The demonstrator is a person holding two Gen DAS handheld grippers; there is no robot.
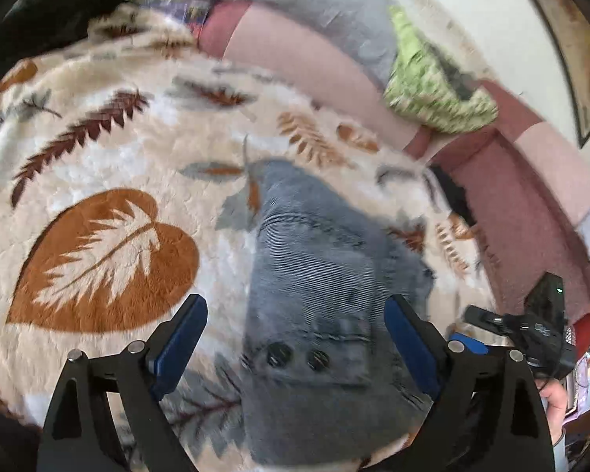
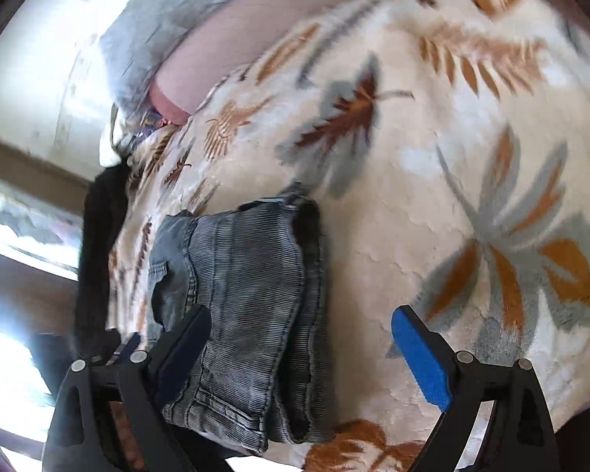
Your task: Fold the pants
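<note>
Lying folded on a cream fleece blanket (image 1: pixel 110 157) printed with brown and grey leaves, the grey corduroy pants (image 1: pixel 318 283) occupy the space ahead of both claws. In the left wrist view, the left gripper (image 1: pixel 295 314) stands wide open above the cloth, its blue-padded fingers (image 1: pixel 185 334) apart on either side of the pants and pressing on nothing; two dark buttons (image 1: pixel 299 356) sit between the fingers, close to the camera, and the rest of the garment runs away forward. Part of the right gripper (image 1: pixel 531 330), a black body with a small green light, appears just beyond the left claw's right-hand finger, with a hand (image 1: pixel 554 397) below it. In the right wrist view, the right gripper (image 2: pixel 301 326) is likewise spread wide and holds nothing: the pants (image 2: pixel 247 275) lie ahead of its left-hand finger and under it, stacked in layers with a pocket seam showing, while the right-hand finger (image 2: pixel 421 354) hangs over bare blanket (image 2: pixel 413 204). Farther ahead of both claws lie a pink cushion (image 1: pixel 295 55), a grey cushion (image 1: pixel 314 4) and a green patterned cloth (image 1: pixel 428 78). A black garment (image 2: pixel 98 244) lies beyond the pants to the right claw's left.
</note>
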